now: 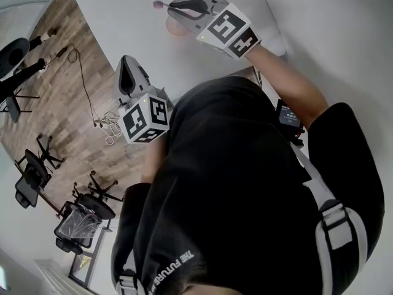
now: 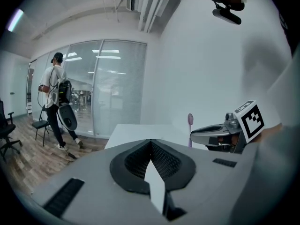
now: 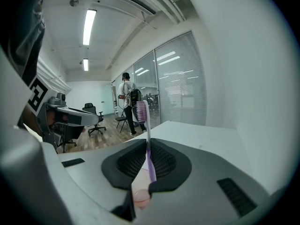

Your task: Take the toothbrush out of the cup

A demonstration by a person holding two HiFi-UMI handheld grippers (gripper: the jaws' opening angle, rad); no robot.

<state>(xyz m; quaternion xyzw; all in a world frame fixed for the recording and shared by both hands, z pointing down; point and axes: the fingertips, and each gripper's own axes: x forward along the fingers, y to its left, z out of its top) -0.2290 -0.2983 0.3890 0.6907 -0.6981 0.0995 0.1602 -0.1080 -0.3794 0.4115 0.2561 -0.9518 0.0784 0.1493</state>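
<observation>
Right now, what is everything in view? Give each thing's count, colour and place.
toothbrush: one, purple and white, upright, over the cup
cup: one, pink, on the table below the right gripper
table: one, white, in front of the person
office chairs: several, black, on the wood floor at left
cables: a few, black and white, on the floor near the table
second person: one, white top, by the glass wall
right gripper: one, grey, jaws shut on the toothbrush
left gripper: one, grey, jaws shut, empty
</observation>
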